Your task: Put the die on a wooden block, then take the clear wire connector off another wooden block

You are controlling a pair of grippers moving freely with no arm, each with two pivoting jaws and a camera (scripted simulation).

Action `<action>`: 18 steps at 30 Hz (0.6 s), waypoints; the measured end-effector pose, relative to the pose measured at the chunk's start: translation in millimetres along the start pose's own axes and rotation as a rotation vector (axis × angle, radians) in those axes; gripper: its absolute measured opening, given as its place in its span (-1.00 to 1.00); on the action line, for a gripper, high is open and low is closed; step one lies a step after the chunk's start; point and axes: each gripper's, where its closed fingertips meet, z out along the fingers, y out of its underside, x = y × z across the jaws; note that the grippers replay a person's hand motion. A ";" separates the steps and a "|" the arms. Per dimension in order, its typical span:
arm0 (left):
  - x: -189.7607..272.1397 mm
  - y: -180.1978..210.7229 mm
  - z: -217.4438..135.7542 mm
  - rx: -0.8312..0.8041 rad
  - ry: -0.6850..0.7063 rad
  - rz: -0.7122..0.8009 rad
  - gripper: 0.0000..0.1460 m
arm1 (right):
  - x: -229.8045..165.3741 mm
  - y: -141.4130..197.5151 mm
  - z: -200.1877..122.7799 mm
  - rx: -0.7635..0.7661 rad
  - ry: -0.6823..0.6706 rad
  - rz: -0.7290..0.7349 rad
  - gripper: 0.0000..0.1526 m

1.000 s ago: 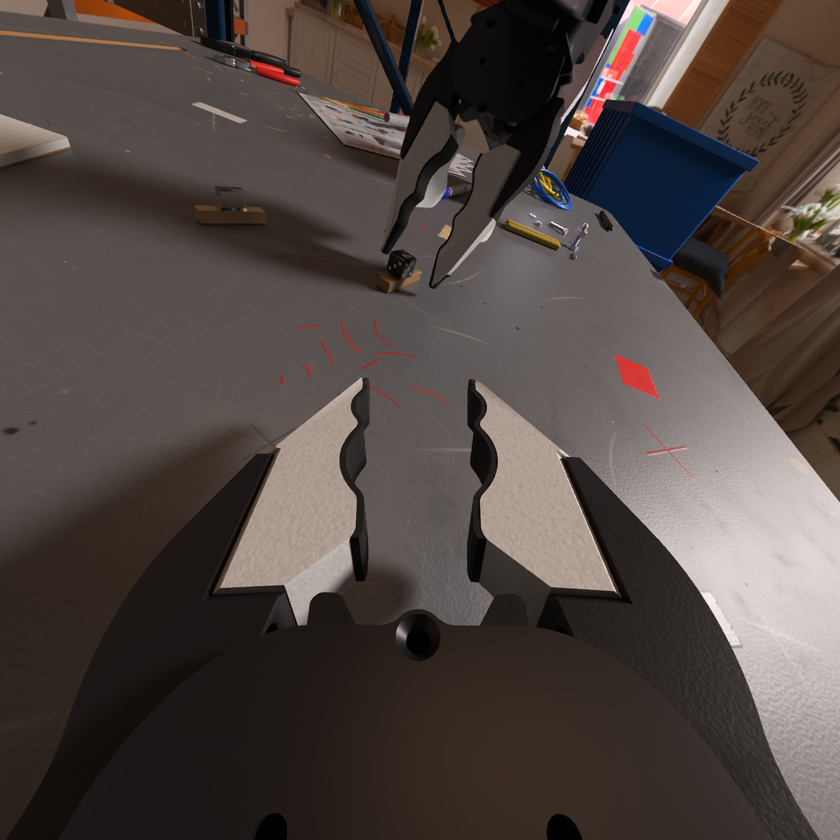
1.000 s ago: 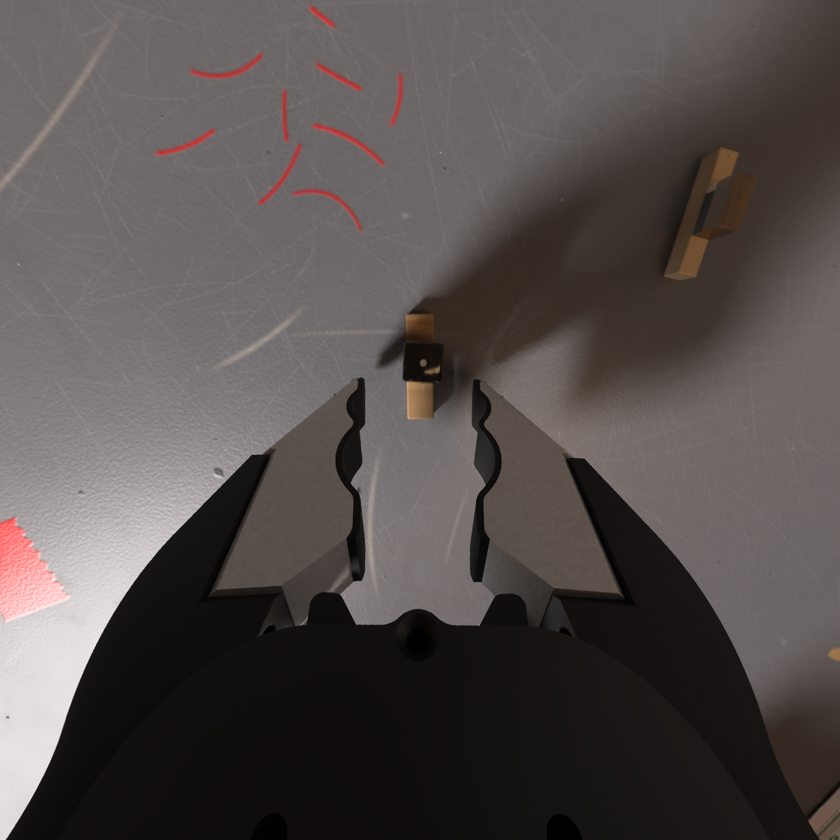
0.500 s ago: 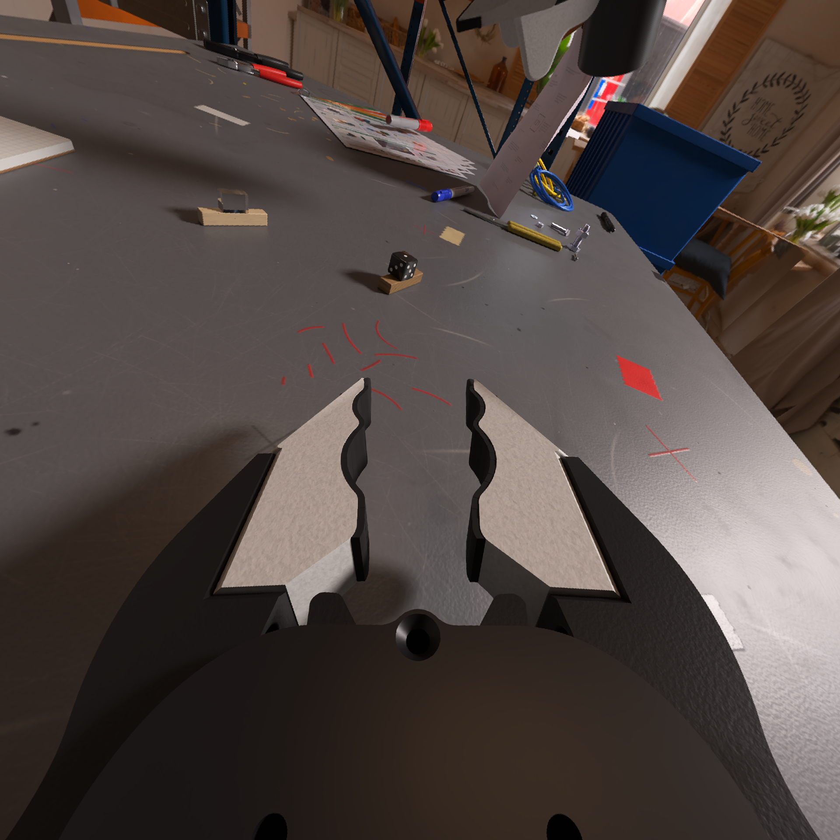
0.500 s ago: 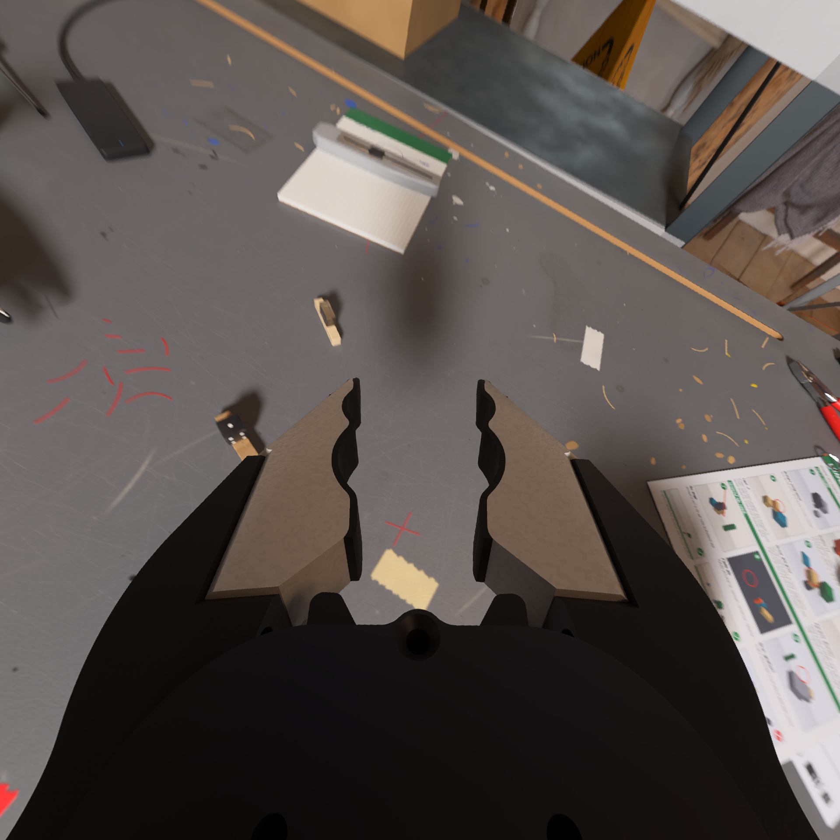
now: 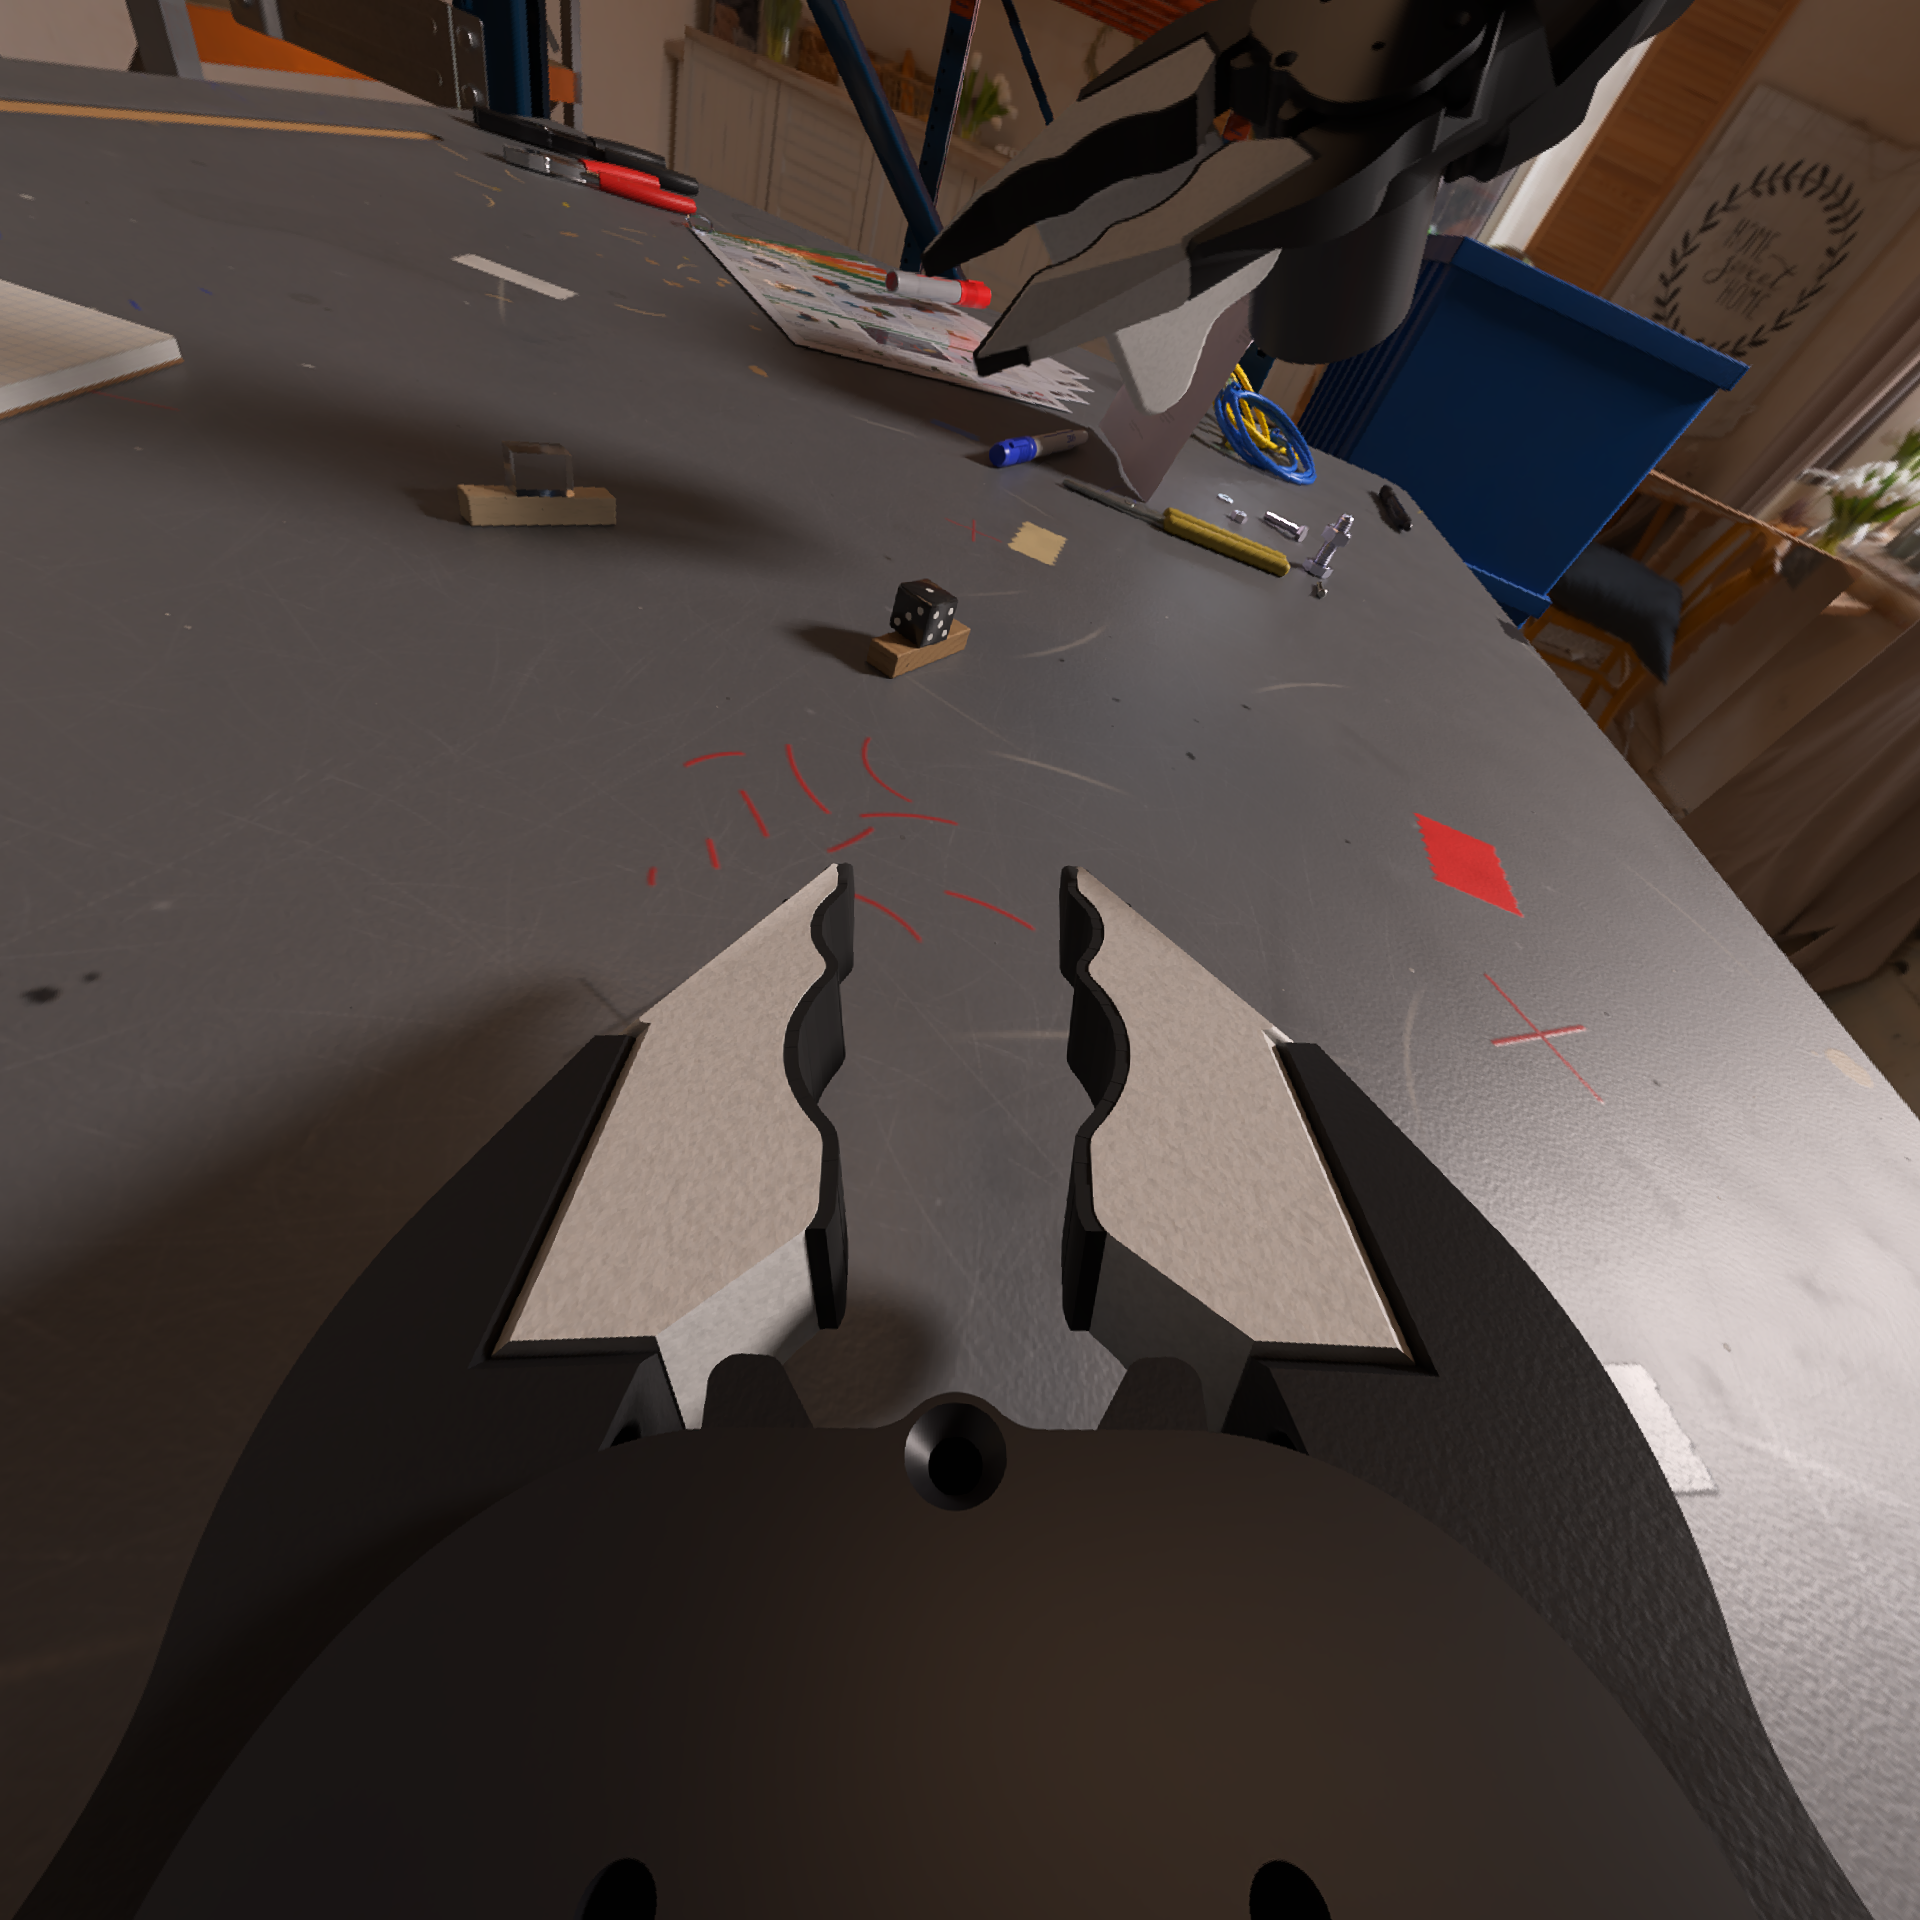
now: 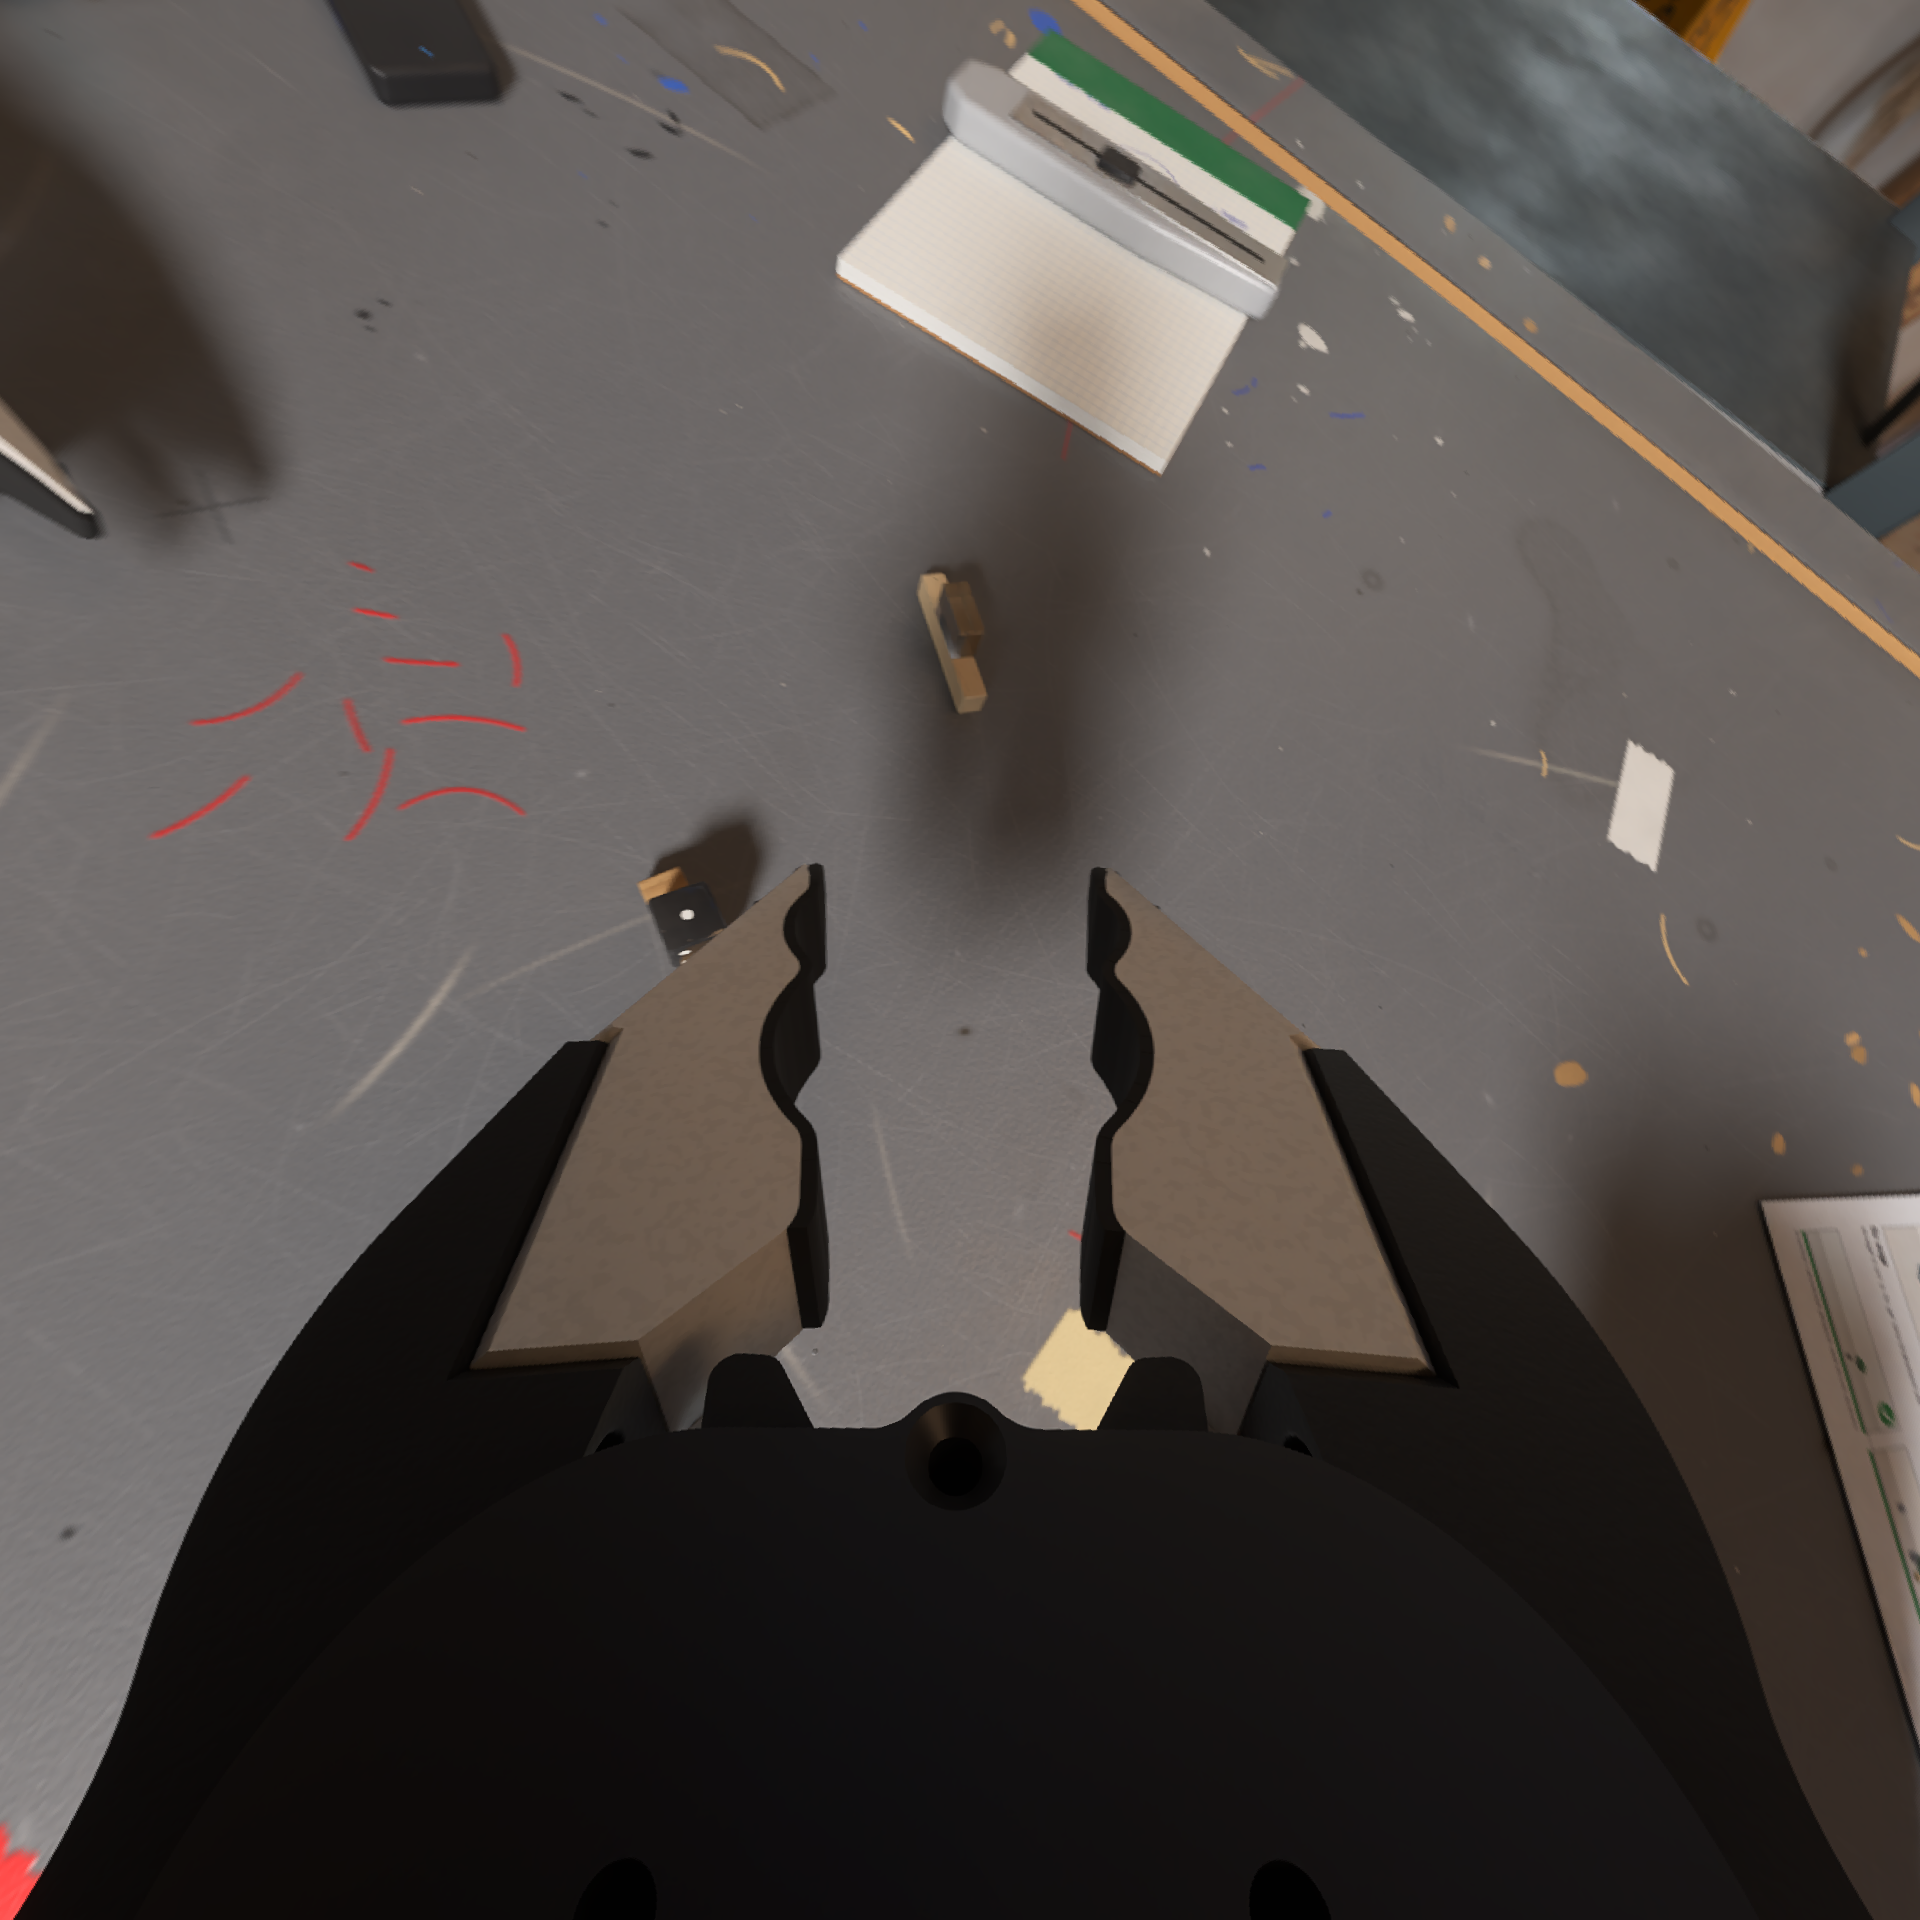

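A black die (image 5: 924, 611) sits on a small wooden block (image 5: 921, 652) in the middle of the grey table (image 5: 312, 727). In the right wrist view the die (image 6: 686, 921) and its block (image 6: 665, 885) peek out beside my left finger. A clear wire connector (image 5: 538, 467) stands on a second wooden block (image 5: 536, 506) at the far left; this block (image 6: 952, 642) lies ahead of my right gripper (image 6: 956, 883). The right gripper, also seen high up in the left wrist view (image 5: 961, 301), is open and empty. My left gripper (image 5: 954, 881) is open and empty, low over the table.
A notepad (image 6: 1049, 301) with a white cutter (image 6: 1112, 177) lies beyond the connector block. A printed sheet (image 5: 883, 312), red marker (image 5: 935, 288), blue marker (image 5: 1034, 449), yellow-handled tool (image 5: 1216, 537), bolts (image 5: 1320, 545) and a blue bin (image 5: 1507, 416) sit at the far right.
My right gripper has let go of the die on the block, risen high and swung toward the connector block. My left gripper has stayed still.
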 end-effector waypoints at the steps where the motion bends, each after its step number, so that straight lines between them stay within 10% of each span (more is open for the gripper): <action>1: 0.1 -0.1 -0.1 0.001 0.001 -0.001 -0.46 | 2.3 1.6 2.7 -0.014 0.020 0.003 -0.28; 18: 1.6 -0.5 -0.3 -0.002 0.029 -0.011 -0.46 | 4.6 -22.2 117.5 -0.258 -0.197 -0.108 -0.72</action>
